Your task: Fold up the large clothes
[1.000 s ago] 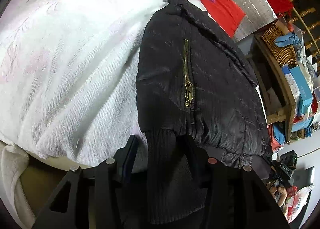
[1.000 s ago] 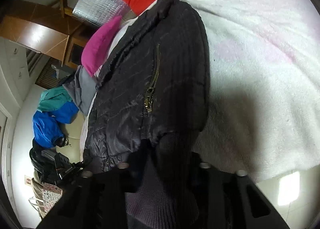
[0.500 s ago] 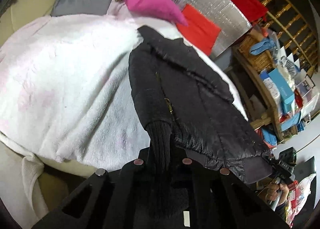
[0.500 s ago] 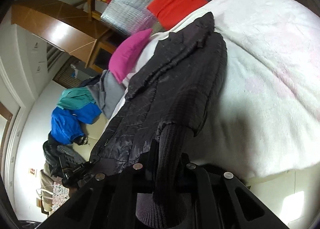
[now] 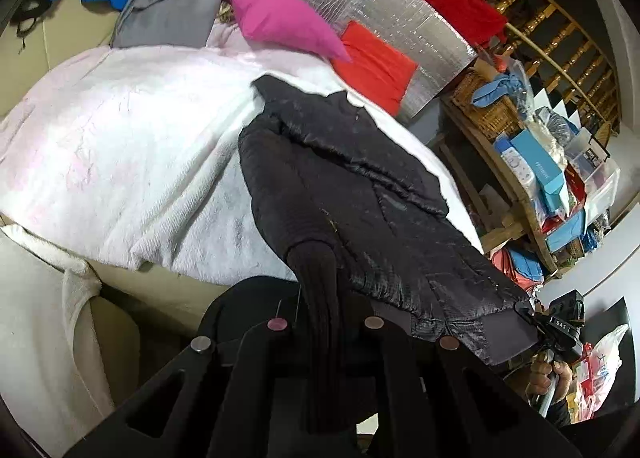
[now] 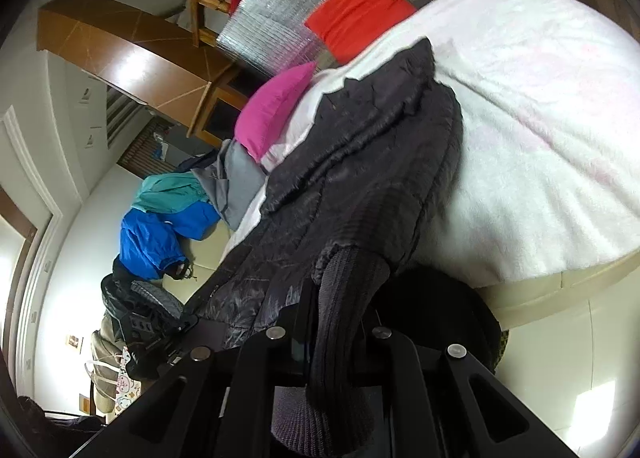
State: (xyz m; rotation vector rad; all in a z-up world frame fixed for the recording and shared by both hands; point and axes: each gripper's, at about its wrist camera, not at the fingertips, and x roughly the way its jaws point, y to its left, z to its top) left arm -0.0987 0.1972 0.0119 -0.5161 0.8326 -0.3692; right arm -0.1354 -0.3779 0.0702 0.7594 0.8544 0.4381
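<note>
While the black quilted jacket (image 5: 360,194) lies spread on the white fleecy blanket (image 5: 120,146), we hold both its ribbed knit cuffs.
Left gripper (image 5: 326,324): jaws clamped on one ribbed cuff (image 5: 320,282), sleeve drawn toward us.
Right gripper (image 6: 328,334): jaws likewise closed on the other ribbed cuff (image 6: 344,290).
Done: we judge only the grasp is made; both sleeves are gathered.
Left: we see no fold laid yet; sleeves, then body, remain.
</note>
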